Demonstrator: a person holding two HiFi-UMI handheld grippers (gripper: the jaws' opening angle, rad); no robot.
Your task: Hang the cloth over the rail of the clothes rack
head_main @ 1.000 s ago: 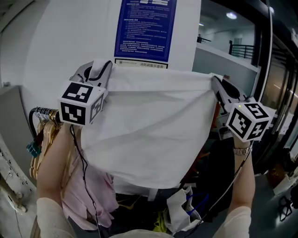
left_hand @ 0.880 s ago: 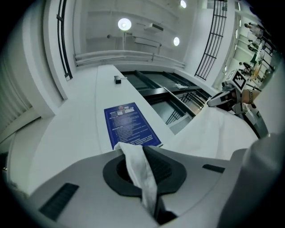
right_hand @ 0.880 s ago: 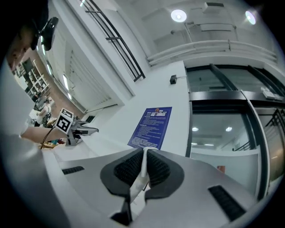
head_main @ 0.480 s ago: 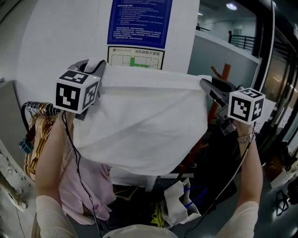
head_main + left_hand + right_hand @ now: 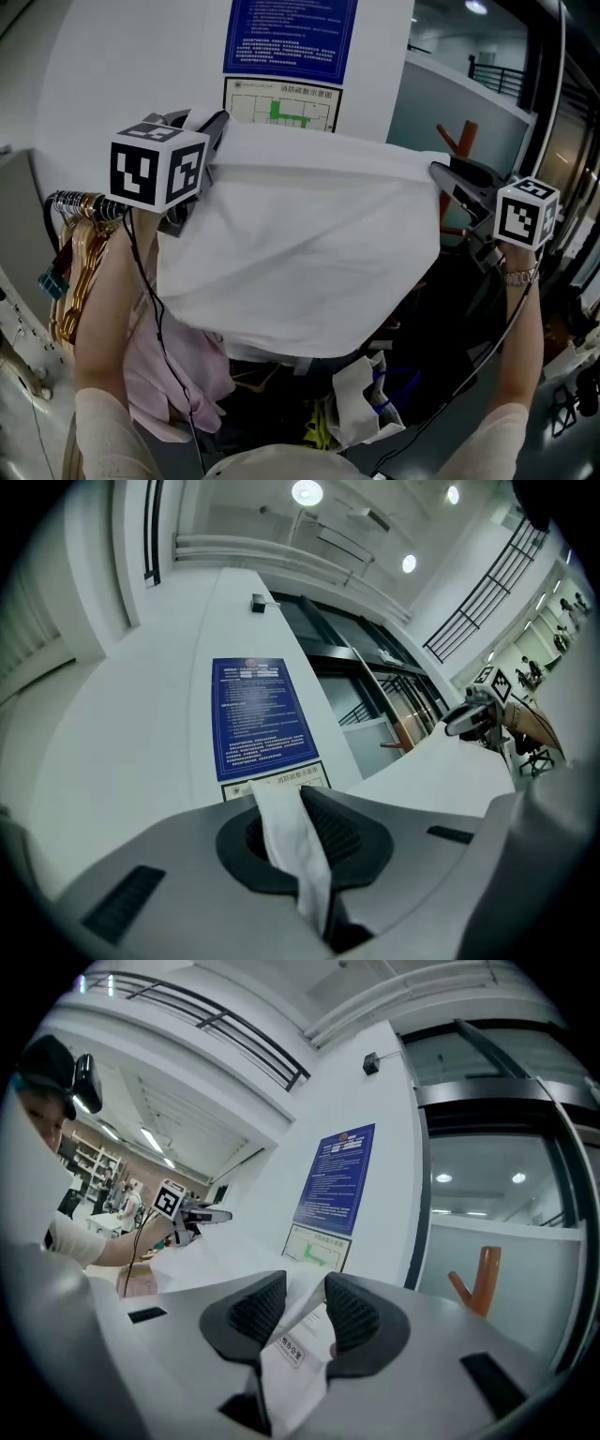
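Note:
A white cloth [image 5: 300, 244] is spread wide between my two grippers at chest height, sagging in the middle. My left gripper [image 5: 214, 122] is shut on its top left corner; the left gripper view shows that corner [image 5: 286, 841] pinched between the pads. My right gripper [image 5: 442, 174] is at the top right corner, jaws opening. In the right gripper view that corner of the cloth [image 5: 292, 1354], with its small label, lies loose in the gap of the right gripper [image 5: 305, 1296]. The cloth hides the rack's rail below it.
Gold hangers [image 5: 73, 281] hang bunched at the left beside a pink garment [image 5: 187, 366]. An orange coat stand [image 5: 459, 141] rises behind the right gripper. A white bag [image 5: 361, 403] lies on the floor below. A blue poster [image 5: 291, 37] is on the wall ahead.
Both grippers have lifted the cloth a little, and the right one has drifted right. The right gripper's jaws have parted around its corner. The left grip is unchanged.

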